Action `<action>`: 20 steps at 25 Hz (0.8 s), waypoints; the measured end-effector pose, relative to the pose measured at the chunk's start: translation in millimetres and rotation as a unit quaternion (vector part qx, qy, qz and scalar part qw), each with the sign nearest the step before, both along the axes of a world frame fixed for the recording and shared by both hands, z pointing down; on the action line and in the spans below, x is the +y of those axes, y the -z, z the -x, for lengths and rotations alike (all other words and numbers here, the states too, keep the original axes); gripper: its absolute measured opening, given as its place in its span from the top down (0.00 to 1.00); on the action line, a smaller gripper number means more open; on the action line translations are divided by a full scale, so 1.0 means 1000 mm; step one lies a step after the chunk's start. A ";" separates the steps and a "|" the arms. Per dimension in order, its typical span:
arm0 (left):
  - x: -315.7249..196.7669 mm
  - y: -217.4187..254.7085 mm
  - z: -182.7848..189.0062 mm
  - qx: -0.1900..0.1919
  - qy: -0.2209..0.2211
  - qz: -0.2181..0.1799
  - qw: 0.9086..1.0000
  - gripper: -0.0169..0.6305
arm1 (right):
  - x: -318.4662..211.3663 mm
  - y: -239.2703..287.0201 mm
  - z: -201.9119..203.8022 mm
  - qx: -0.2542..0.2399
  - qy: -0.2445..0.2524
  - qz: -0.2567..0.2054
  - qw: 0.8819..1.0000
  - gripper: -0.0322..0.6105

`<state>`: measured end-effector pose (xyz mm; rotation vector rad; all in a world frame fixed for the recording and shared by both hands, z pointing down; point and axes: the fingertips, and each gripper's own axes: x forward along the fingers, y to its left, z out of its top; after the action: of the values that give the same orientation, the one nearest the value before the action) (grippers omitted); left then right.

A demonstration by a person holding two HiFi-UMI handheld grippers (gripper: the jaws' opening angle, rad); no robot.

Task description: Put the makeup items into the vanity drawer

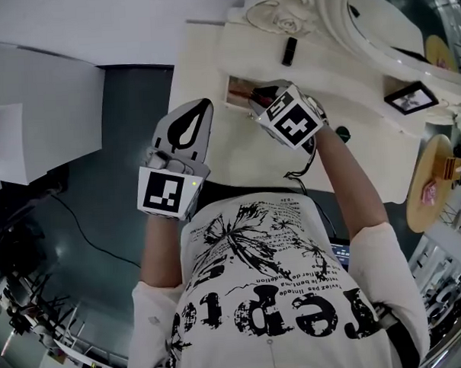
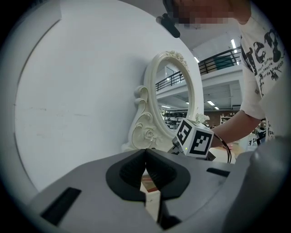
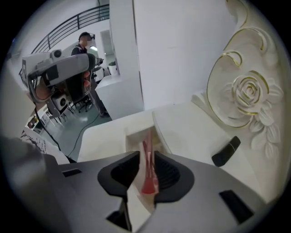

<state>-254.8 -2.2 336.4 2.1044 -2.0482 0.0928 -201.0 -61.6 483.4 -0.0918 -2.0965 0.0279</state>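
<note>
Right gripper (image 3: 145, 159) points steeply down over the open drawer (image 3: 135, 136) of the vanity. Its jaws are narrow and closed on a slender red makeup item (image 3: 148, 179), which stands between the pads just above the drawer's mouth. Left gripper (image 2: 145, 151) hangs to the left of the drawer, near it but apart, with its jaws together and nothing between them.

A black tube (image 3: 226, 151) lies on the vanity top (image 1: 214, 150), beyond the drawer and to its right. It is well apart from the drawer, at the foot of the carved rose (image 3: 248, 93) on the mirror's base.

In the head view the right gripper's body and marker cube cover much of the drawer, so only its left end shows. In the left gripper view that gripper's own jaws hide the drawer, apart from a thin strip in the gap under the pads.

Only the right gripper view shows the red item in the pads and the drawer's inner walls. The left gripper view shows the oval mirror (image 2: 175, 102) standing upright behind the drawer, with the right gripper's cube in front of it. The head view alone takes in a photo frame (image 1: 413, 97) and a round tan tray (image 1: 435, 154), both far to the drawer's right. It also shows a cable (image 1: 88, 239) on the dark floor to the drawer's left.
</note>
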 end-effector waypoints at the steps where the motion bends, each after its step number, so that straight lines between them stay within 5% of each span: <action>1: -0.001 -0.001 -0.001 0.001 0.000 0.001 1.000 0.95 | 0.000 0.000 0.000 -0.005 -0.007 0.008 1.000 0.72; 4: -0.001 -0.009 -0.003 -0.001 -0.006 0.014 1.000 0.95 | -0.001 0.004 -0.003 -0.017 -0.023 0.023 0.999 0.61; 7: -0.001 -0.015 -0.007 -0.011 -0.022 0.034 0.999 0.95 | -0.005 0.013 -0.008 -0.028 -0.036 0.011 0.999 0.61; 12: -0.019 0.004 -0.024 -0.016 -0.056 0.013 0.998 0.95 | -0.020 0.029 -0.029 -0.043 -0.083 0.001 0.996 0.60; 20: -0.067 0.006 -0.087 -0.023 -0.166 0.010 0.986 0.95 | -0.059 0.032 -0.112 -0.048 -0.207 -0.014 0.977 0.57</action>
<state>-167.6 -69.4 330.3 2.4310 -1.6921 0.2117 -88.7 -120.8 451.4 0.3697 -2.1786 0.2494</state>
